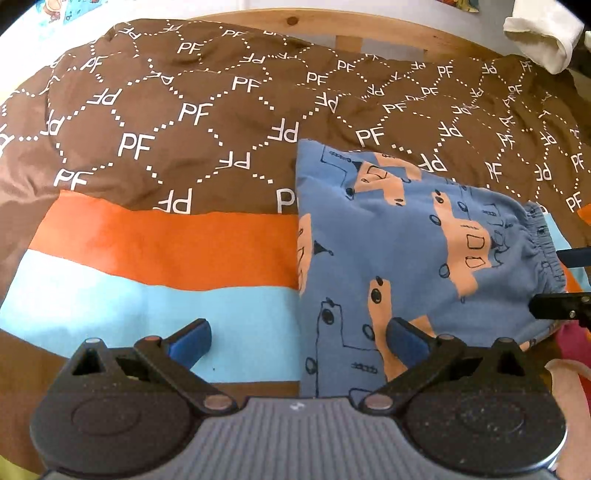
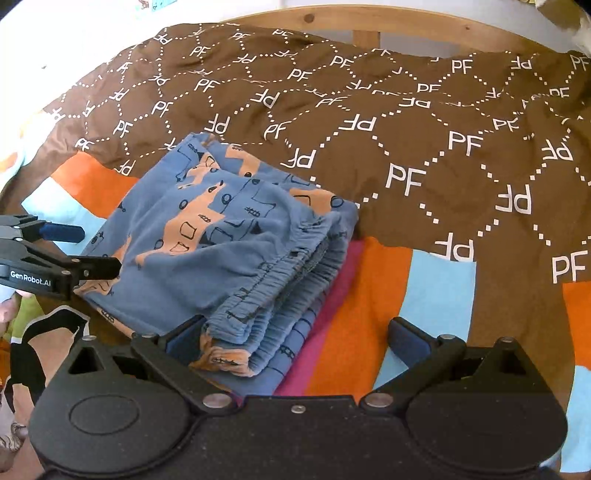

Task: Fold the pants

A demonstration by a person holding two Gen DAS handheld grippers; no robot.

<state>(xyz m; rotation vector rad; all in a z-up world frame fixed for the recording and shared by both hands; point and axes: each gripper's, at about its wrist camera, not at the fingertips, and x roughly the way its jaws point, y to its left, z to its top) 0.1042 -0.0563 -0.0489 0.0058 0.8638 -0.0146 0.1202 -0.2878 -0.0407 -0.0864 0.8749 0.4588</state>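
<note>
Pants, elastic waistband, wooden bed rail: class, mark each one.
pants (image 1: 388,236): left wrist view, flat printed front.
elastic waistband (image 2: 280,280): right wrist view, gathered edge.
wooden bed rail (image 2: 406,22): right wrist view, top plank.

Both wrist fisheyes sit low behind their own tongs, facing the wooden headboard (image 1: 388,20) across the bed, left view close at the folded blue printed pants' (image 1: 388,236) left edge, right view close at their waistband, both sharing pants and brown patterned bedspread (image 2: 424,147).
</note>
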